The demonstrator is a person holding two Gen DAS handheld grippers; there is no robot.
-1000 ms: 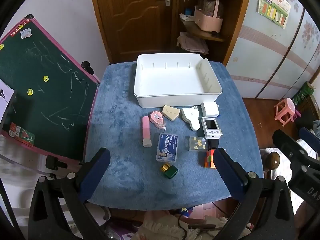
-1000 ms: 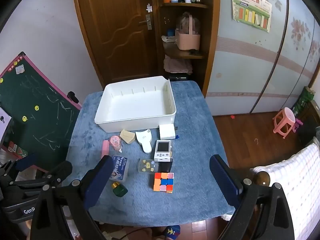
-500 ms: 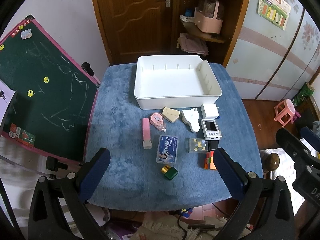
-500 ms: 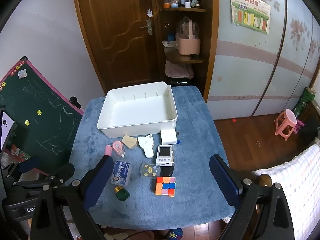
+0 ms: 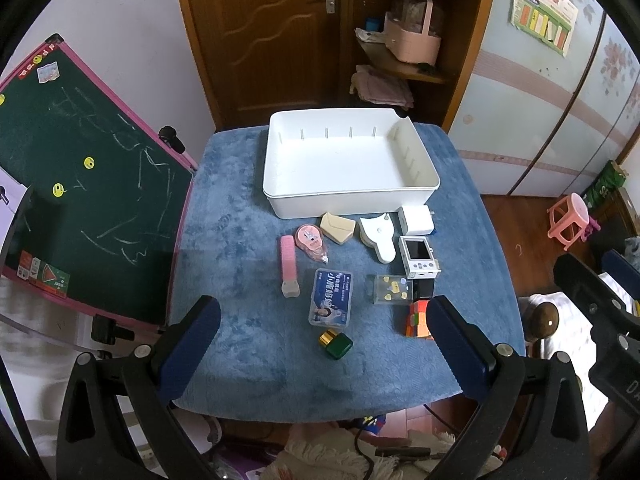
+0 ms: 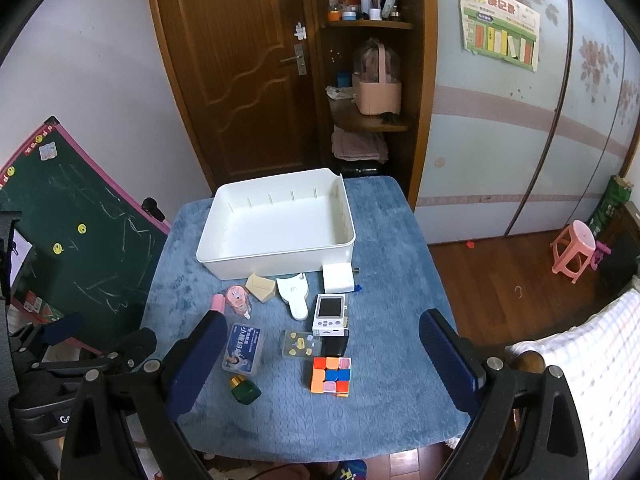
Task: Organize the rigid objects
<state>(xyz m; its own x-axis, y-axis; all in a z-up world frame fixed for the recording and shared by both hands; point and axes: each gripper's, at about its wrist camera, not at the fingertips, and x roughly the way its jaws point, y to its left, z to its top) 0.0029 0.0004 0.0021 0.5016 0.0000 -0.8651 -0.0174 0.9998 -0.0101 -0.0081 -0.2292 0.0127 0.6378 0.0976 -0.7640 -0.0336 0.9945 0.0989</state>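
An empty white bin [image 5: 352, 200] [image 6: 276, 256] stands at the far side of a blue-covered table [image 5: 240, 336]. In front of it lie several small items: a pink bar [image 5: 289, 266], a pink tape dispenser [image 5: 310, 240], a beige box [image 5: 338, 227], a white charger cube [image 5: 416, 220], a white handheld device [image 5: 418, 256] [image 6: 330, 314], a blue-labelled clear case [image 5: 331, 298] [image 6: 243, 348], a green bottle [image 5: 337, 345] [image 6: 244, 390] and a colour cube [image 6: 331, 376] [image 5: 416, 320]. My left gripper [image 5: 320, 348] and right gripper [image 6: 320, 364] are open, empty, above the table's near edge.
A green chalkboard with a pink frame [image 5: 80, 184] leans at the table's left. A wooden door [image 6: 240, 60] and corner shelf [image 6: 372, 120] stand behind. A pink stool [image 6: 576, 248] is on the wood floor at right. The other gripper's body shows at the right [image 5: 600, 320].
Both cameras have drawn back and risen a little, so the table and bin look slightly smaller and lower in view. No object has moved. Both grippers stay open.
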